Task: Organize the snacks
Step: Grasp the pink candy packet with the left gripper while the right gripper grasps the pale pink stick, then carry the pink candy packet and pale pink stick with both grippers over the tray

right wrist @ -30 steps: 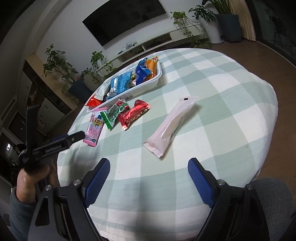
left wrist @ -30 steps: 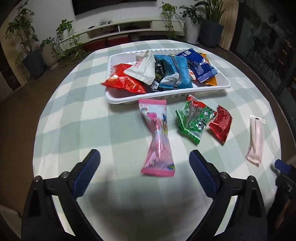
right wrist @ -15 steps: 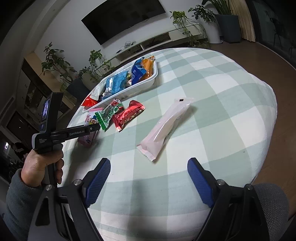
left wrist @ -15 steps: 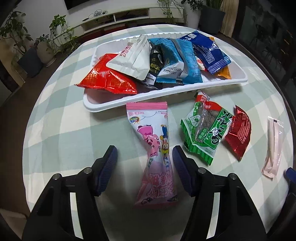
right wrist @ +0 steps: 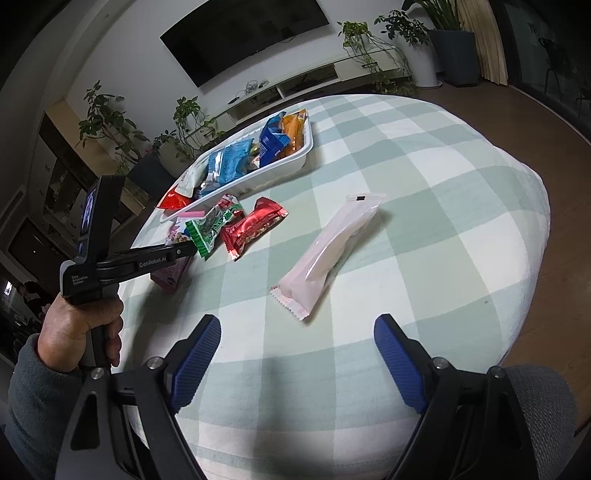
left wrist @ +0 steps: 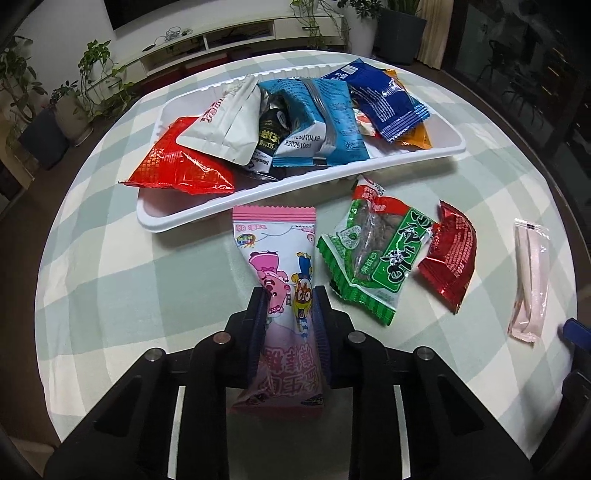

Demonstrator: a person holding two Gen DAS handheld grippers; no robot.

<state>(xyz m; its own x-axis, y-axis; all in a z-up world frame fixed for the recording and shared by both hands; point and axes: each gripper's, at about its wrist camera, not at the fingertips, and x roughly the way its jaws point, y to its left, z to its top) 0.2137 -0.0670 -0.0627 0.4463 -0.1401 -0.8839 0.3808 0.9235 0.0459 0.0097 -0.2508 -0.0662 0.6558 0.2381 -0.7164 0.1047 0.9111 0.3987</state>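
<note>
My left gripper (left wrist: 289, 299) is shut on the middle of a pink cartoon snack packet (left wrist: 277, 254), which lies lengthwise just in front of the white tray (left wrist: 177, 218). The tray holds several snack packets. A green packet (left wrist: 376, 254), a dark red packet (left wrist: 448, 254) and a long pale pink packet (left wrist: 530, 280) lie on the checked tablecloth to the right. My right gripper (right wrist: 297, 354) is open and empty, just short of the pale pink packet (right wrist: 328, 254). The left gripper (right wrist: 162, 256) also shows in the right wrist view, with the pink cartoon packet (right wrist: 171, 267) in it.
The round table (right wrist: 424, 184) has a green and white checked cloth. Its edge drops off to the right and near side. Potted plants (left wrist: 74, 107), a TV bench (left wrist: 221, 40) and a wall screen (right wrist: 243, 33) stand beyond the table.
My left gripper moved forward over the pink cartoon packet and closed on its middle. My right gripper stayed open and hardly moved.
</note>
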